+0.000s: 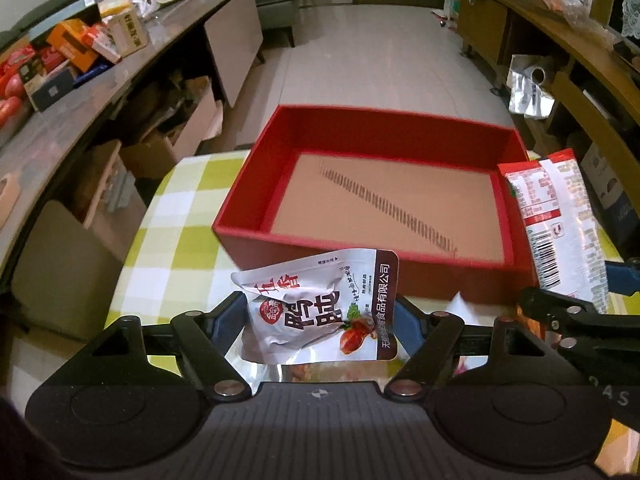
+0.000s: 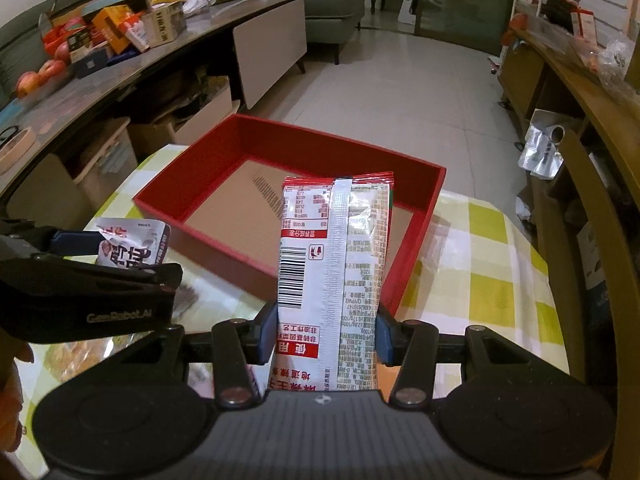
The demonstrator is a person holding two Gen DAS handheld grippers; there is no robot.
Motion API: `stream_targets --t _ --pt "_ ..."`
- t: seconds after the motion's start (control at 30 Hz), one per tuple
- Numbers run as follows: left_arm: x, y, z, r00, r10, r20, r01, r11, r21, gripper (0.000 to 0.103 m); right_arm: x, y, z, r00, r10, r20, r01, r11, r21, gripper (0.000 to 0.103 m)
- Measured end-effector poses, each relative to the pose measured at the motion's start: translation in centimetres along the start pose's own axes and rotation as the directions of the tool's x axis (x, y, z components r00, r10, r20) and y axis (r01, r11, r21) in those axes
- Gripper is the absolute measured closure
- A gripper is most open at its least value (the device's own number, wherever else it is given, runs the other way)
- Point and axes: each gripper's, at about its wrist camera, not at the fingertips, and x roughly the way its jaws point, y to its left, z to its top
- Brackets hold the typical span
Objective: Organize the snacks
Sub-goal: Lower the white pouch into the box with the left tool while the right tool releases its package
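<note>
An empty red box (image 1: 256, 184) with a brown floor stands on the checked table; it also shows in the right wrist view (image 2: 416, 240). My left gripper (image 1: 320, 320) is shut on a silver snack pouch (image 1: 320, 304) with red and black Chinese print, held just before the box's near wall. The pouch also shows in the right wrist view (image 2: 132, 246). My right gripper (image 2: 326, 334) is shut on a long red-and-white snack packet (image 2: 332, 264) with a barcode, held upright over the box's near right corner. This packet shows at the right of the left wrist view (image 1: 556, 220).
The yellow-and-white checked tablecloth (image 2: 480, 280) covers the table. More snack packets lie under the grippers (image 1: 304, 370). A long sideboard (image 2: 132, 72) with boxes and apples runs along the left. A wooden shelf (image 2: 580, 92) stands at the right, tiled floor beyond.
</note>
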Motion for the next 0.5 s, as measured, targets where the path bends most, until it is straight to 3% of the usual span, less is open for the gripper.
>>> stream_targets --t 0.5 --pt "4.1 0.4 5.7 0.999 -0.023 0.031 0.025 0.998 -0.065 0.022 5.3 -1.9 4.3 1.000 0.006 0.001 -0.007 0.999 0.033 0.048"
